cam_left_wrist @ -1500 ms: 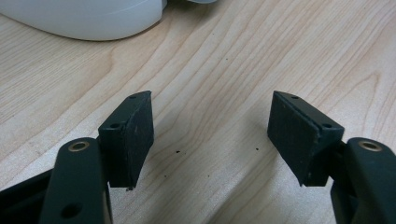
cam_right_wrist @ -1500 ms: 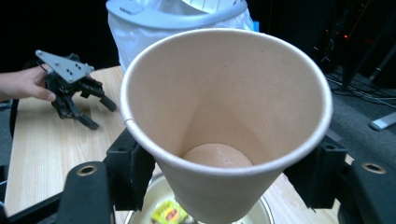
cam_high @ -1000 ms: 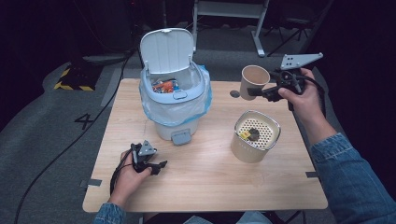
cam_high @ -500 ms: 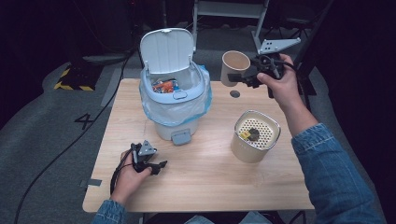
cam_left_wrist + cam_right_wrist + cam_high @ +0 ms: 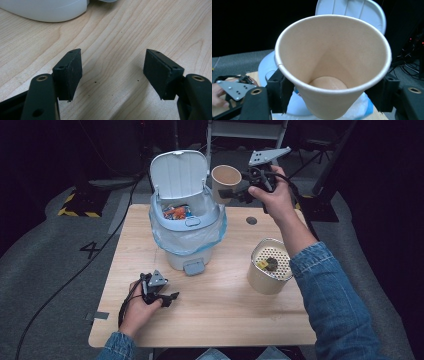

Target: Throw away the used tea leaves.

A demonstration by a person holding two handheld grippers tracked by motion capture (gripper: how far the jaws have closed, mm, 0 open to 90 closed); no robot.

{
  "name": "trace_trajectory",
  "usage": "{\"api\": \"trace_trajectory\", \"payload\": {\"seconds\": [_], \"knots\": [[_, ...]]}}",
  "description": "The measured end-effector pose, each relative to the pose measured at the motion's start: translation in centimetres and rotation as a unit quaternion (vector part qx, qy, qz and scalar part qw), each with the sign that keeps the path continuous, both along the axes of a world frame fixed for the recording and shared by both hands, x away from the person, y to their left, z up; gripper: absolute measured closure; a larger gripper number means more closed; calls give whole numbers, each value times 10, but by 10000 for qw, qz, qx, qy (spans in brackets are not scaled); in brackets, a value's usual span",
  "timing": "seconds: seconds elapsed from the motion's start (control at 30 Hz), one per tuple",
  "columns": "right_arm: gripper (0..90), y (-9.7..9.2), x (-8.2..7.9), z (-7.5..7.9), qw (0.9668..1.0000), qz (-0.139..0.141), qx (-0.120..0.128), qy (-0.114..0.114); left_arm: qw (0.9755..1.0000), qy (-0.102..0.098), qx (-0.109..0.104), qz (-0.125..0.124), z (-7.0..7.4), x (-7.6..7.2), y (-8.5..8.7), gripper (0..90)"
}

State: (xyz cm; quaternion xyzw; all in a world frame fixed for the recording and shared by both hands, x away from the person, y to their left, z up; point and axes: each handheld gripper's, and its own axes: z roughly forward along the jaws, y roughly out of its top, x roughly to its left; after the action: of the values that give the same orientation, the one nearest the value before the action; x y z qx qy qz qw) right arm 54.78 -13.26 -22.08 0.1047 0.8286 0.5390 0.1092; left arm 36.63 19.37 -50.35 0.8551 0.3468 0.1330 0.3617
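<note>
Since the earlier frames, the right claw [image 5: 234,194] is travelling with the paper cup [image 5: 226,182] from the right edge of the tabletop [image 5: 225,310] toward the bin, and now the cup is hanging just beside the raised lid [image 5: 178,174], still upright and not yet over the opening. Nearest to the person, the left claw [image 5: 167,297] is lying on the tabletop in front of the bin, spread apart with nothing between its pads [image 5: 71,72], and it is not taking part. A little further, at the right, the perforated canister [image 5: 270,266] is standing with a few small pieces on its top. Behind it, the white bin [image 5: 186,225] with its blue liner is standing open, and some coloured wrappers are lying inside. At the far side, the right claw is pinching the paper cup by its wall below the rim, one pad on each side; in the right gripper view the cup [image 5: 332,65] is looking empty. For doing this step well, I think the person should be bringing the cup fully over the middle of the opening, clear of the lid, and only then be loosening the grip, because a cup released at the bin's rim could be bouncing off onto the tabletop. The grip should be staying gentle, since thin paper is crushing easily.
</note>
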Motion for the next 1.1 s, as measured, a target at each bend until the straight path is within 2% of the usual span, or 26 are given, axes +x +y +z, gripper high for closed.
{"api": "trace_trajectory", "payload": {"seconds": [0.07,0.17,0.2,0.27,0.43,0.53,0.6,0.7,0.9,1.0,1.1], "knots": [[307,8,2,-2,10000,34,22,25,10000,-2,0,2,0,0,0,319],[307,19,4,-5,9995,113,243,169,10000,-15,4,0,0,0,0,319],[306,23,5,-7,9995,124,237,174,10000,-17,6,2,0,0,0,319],[305,30,7,-10,9996,81,213,162,10000,-23,16,4,0,0,0,319],[305,39,14,-18,9988,-99,442,206,10000,-20,15,11,0,0,0,319],[304,43,17,-21,9986,-212,471,141,10000,-20,15,10,0,0,0,320],[304,46,19,-23,9985,-323,442,73,10000,-19,13,11,0,0,0,319],[304,50,21,-27,9983,-336,468,131,10000,-16,4,10,0,0,0,319],[304,62,19,-34,9992,-208,267,232,10000,-11,8,13,0,0,0,319],[306,67,19,-36,9994,-201,73,286,10000,-14,9,12,0,0,0,319],[304,71,18,-39,9992,-169,19,372,10000,-12,8,11,0,0,0,319]]}}
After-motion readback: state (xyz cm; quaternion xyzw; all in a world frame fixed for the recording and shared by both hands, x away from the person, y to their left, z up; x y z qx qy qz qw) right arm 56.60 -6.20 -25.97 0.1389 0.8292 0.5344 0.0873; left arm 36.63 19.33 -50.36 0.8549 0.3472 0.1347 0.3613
